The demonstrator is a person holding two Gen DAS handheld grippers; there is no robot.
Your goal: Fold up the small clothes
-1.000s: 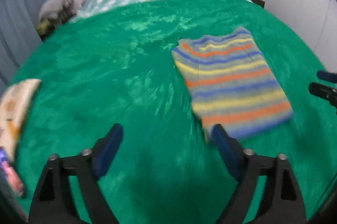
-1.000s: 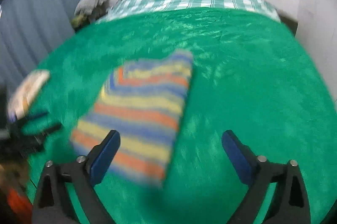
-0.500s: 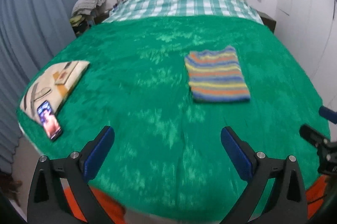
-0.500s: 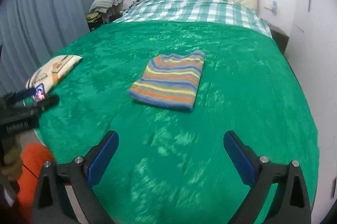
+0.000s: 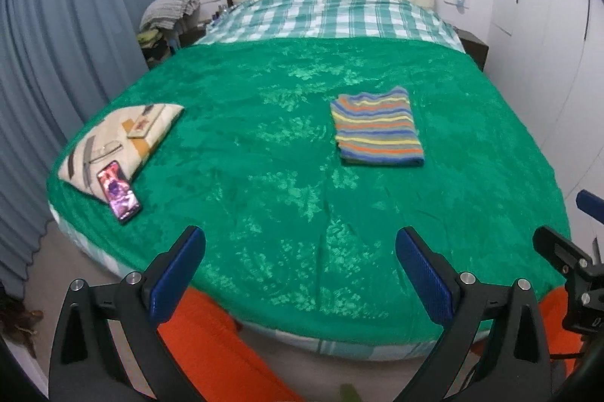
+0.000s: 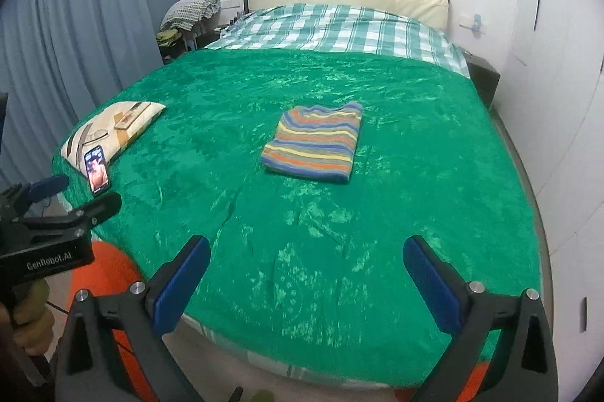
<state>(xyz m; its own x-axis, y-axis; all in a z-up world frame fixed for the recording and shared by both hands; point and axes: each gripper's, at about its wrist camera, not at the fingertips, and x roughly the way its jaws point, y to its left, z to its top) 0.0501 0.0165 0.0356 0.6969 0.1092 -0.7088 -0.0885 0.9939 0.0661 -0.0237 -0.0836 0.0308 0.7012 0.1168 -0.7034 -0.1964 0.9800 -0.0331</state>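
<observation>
**Tongs pulled back past the bed's foot**

Sweater (image 5: 377, 128) lies folded into a neat striped rectangle on the green blanket (image 5: 264, 137), right of centre in the left wrist view and near the middle of the right wrist view (image 6: 315, 143). Nothing touches it.

Both tongs stand wide and empty. The left tongs (image 5: 300, 273) sit at the bottom of their own frame, over the foot edge of the bed, and show again at the lower left of the right wrist view (image 6: 75, 194). The right tongs (image 6: 305, 281) fill the bottom of their frame and peek in at the right edge of the left view (image 5: 566, 224).

A second ago the sweater loomed large and blurred just ahead of the pads; half a second ago it was already smaller. Now it is well apart from both tongs, and floor shows below the mattress. A pillow (image 5: 124, 137) with a phone (image 5: 119, 194) at its near corner sits at the left of the frame, more fully in view than before.
</observation>
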